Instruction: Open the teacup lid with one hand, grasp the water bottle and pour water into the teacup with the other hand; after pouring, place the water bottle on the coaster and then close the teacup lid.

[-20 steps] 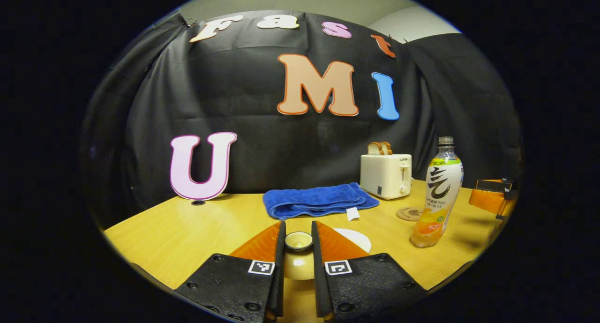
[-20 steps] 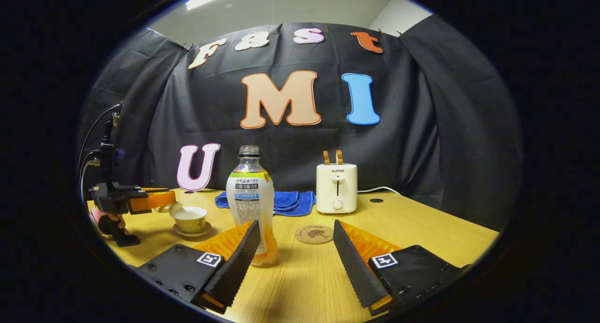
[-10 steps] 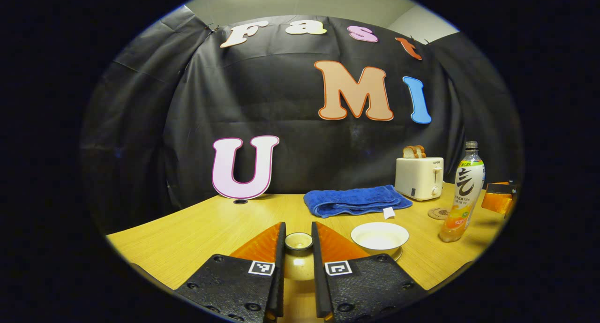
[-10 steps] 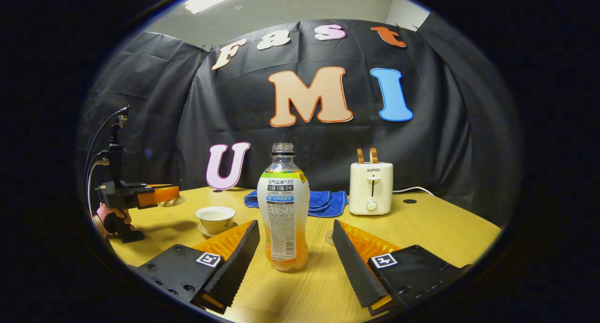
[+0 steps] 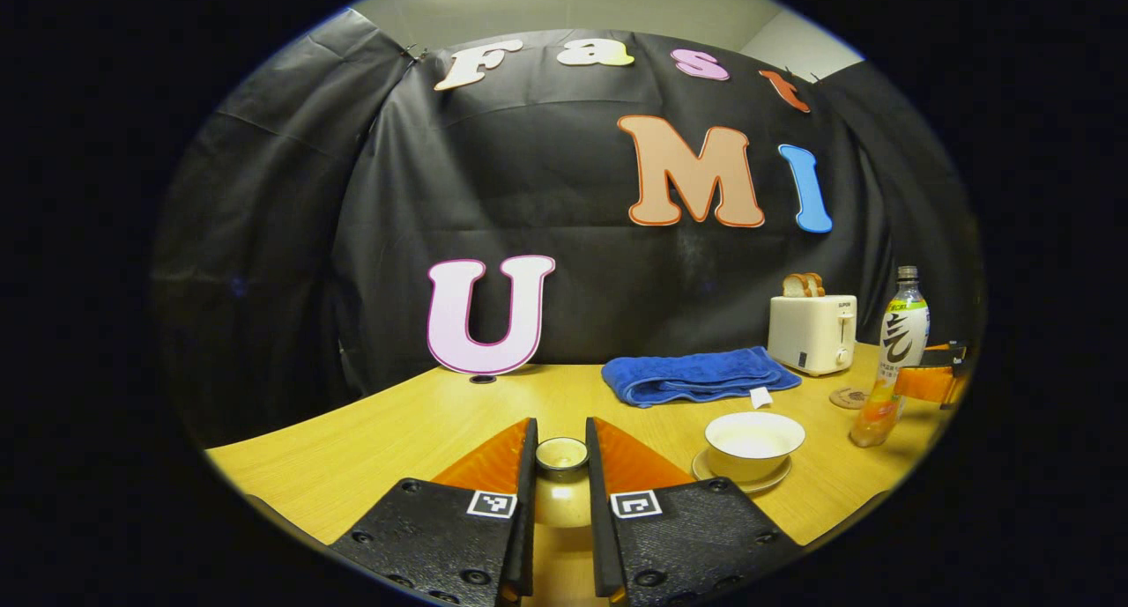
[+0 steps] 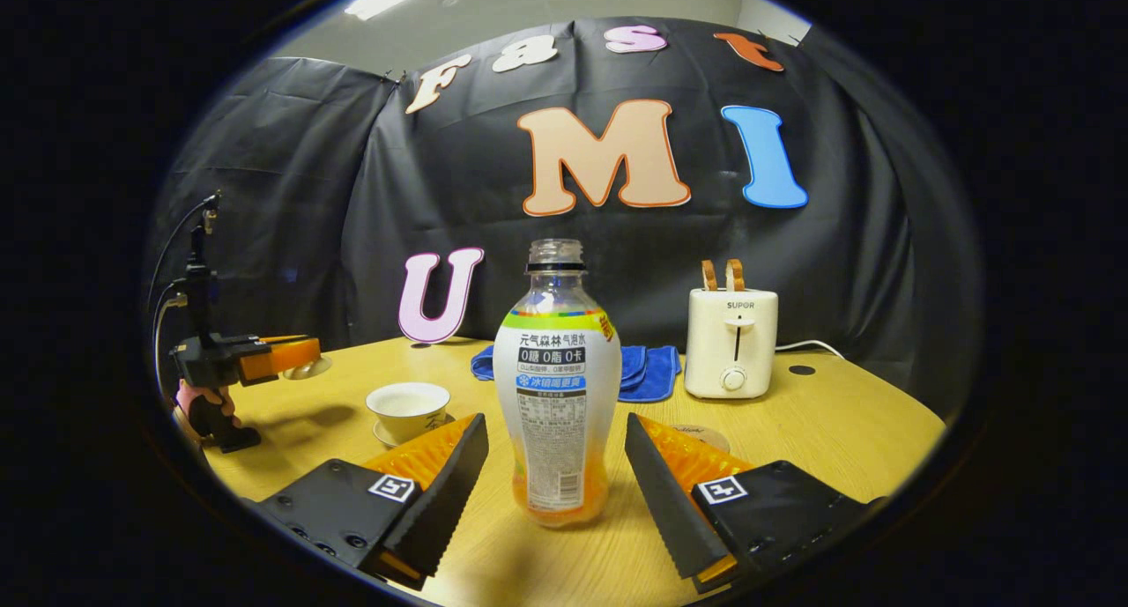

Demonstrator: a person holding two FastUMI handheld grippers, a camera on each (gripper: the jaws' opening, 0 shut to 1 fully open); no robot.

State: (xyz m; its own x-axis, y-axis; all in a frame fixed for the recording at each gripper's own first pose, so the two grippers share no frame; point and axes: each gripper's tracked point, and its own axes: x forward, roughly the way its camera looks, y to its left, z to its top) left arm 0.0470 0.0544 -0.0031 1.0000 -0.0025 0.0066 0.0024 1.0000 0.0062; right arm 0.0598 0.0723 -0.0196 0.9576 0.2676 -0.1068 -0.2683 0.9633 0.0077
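I keep the left gripper (image 5: pixel 560 466) clamped on the teacup lid's knob (image 5: pixel 561 453), held aside so the open teacup (image 5: pixel 754 442) on its saucer is free for pouring. My right gripper (image 6: pixel 555 466) stands open around the uncapped water bottle (image 6: pixel 557 387), ready to squeeze. Behind it waits the coaster (image 6: pixel 701 435), landing spot afterwards.

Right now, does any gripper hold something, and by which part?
The left gripper holds the teacup lid by its knob. The right gripper is open around the water bottle, not gripping.
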